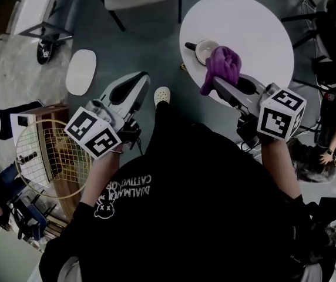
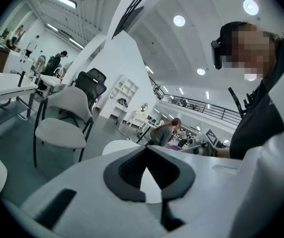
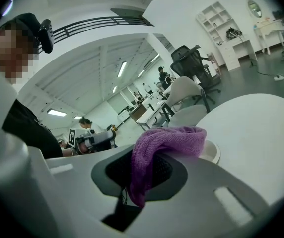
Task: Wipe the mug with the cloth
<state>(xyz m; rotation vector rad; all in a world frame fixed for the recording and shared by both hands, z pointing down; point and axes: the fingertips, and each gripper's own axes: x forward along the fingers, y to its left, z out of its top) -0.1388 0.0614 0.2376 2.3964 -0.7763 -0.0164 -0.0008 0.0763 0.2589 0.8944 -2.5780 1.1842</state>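
Grip first: right gripper (image 3: 142, 176) has its jaws clamped on a purple terry cloth (image 3: 168, 139). One fold is pinched between the dark pads, a tail hangs below, and the bulk is bunched over the tips. Left gripper (image 2: 146, 155) is closed tip to tip on nothing (only a pale surface shows through the slot behind the tips).

Task thing: cream ceramic mug with a dark handle (image 1: 205, 50) stands upright on the round white table (image 1: 256, 22), on the side nearest the person, handle pointing to the picture's left. In the head view the cloth (image 1: 223, 66) overlaps the mug's near side; whether it touches or hangs just above, I can't say from this angle. The right gripper view shows the mug's rim (image 3: 210, 151) peeking out just behind the bunch.

Step in hand, as I judge it: bringing cloth to mug.
- Press the bunched part against wall and rim, not the bare jaw tips.
- The mug is unsteadied: the left gripper (image 1: 141, 81) hangs over the floor, well apart from the table, so a sideways wipe could shove or tip the mug.
- Better to bring the left across to pin the handle or far wall, then wipe in short strokes.

Around:
- white oval stool seat (image 1: 81, 70) on the grey floor
- white shoe (image 1: 162, 96) below the table edge
- round wire basket (image 1: 44, 157) at the person's left
- a seated person (image 1: 326, 157) at the right edge

Nothing stands between cloth and mug.
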